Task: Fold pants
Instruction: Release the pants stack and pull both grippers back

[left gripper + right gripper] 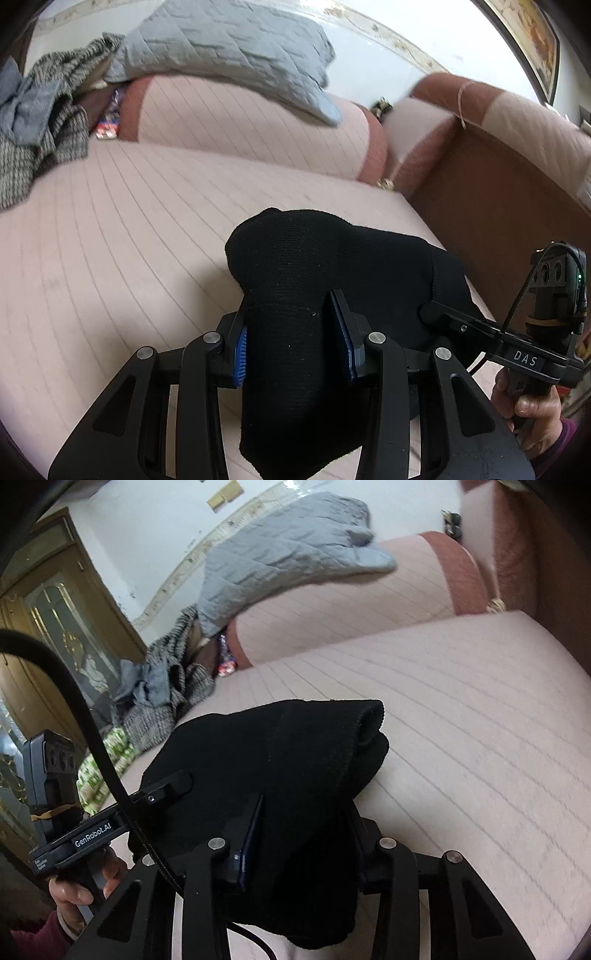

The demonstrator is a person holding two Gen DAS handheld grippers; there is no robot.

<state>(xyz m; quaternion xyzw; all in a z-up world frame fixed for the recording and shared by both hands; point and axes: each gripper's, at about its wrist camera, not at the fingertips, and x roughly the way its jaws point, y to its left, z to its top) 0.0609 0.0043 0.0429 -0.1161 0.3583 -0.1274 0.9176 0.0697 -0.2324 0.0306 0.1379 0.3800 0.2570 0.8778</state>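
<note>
I have the black knit pants bunched up and held above the pink striped sofa seat — both grippers have hold of them. My left gripper has its blue-padded fingers clamped on a thick roll of the fabric. My right gripper is pinched on another fold, the cloth draping over it. A grey quilted blanket lies over the backrest, well apart.

I count one pair of black pants, my two grippers, one grey quilt, one sofa.
</note>
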